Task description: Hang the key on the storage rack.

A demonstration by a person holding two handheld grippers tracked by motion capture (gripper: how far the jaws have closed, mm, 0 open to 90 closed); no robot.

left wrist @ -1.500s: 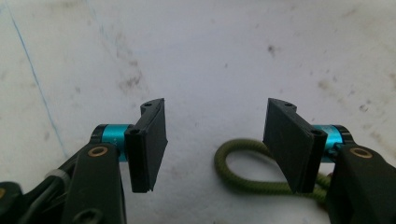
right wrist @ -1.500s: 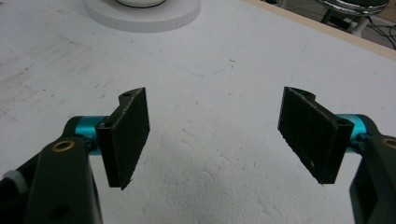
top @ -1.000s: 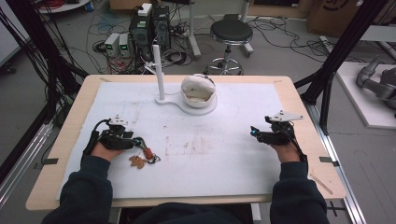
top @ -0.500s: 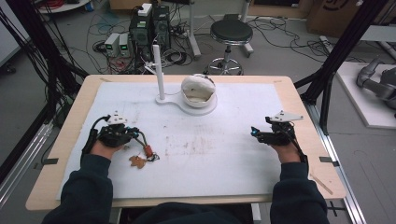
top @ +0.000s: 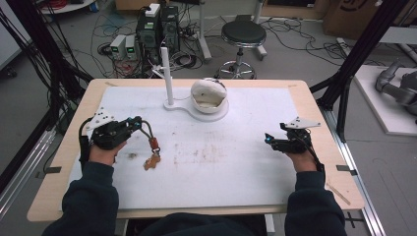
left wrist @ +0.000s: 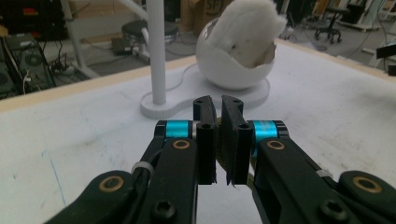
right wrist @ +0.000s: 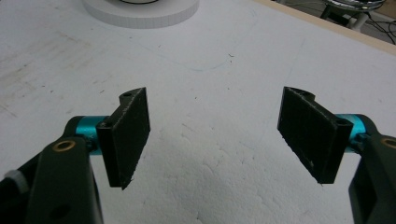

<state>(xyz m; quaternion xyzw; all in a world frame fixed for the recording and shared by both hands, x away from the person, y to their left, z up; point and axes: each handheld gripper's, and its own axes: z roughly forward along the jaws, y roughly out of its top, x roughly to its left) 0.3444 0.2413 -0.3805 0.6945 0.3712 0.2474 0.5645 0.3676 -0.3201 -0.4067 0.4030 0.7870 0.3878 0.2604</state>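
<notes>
A small charm (top: 152,161), brown with a red bead (top: 155,143) on a dark cord (top: 145,130), hangs down to the white mat at the left. My left gripper (top: 135,123) is shut on that cord; in the left gripper view its jaws (left wrist: 218,140) stand almost together with a thin bit of the cord between them. Beyond them rises a white post (left wrist: 157,51) on a flat base, beside a white egg-shaped shell (left wrist: 236,60) with white fluff in it. Over bare mat at the right, my right gripper (top: 268,139) (right wrist: 217,135) is open and holds nothing.
The post (top: 167,73) and shell (top: 209,96) share one white base at the back middle of the mat (top: 221,167). The mat shows brownish stains near its middle. Beyond the far table edge are a stool (top: 243,34), computers and cables on the floor.
My left gripper has shifted slightly up and toward the far side, drawing the cord and charm a little with it. The right gripper has stayed still and open.
</notes>
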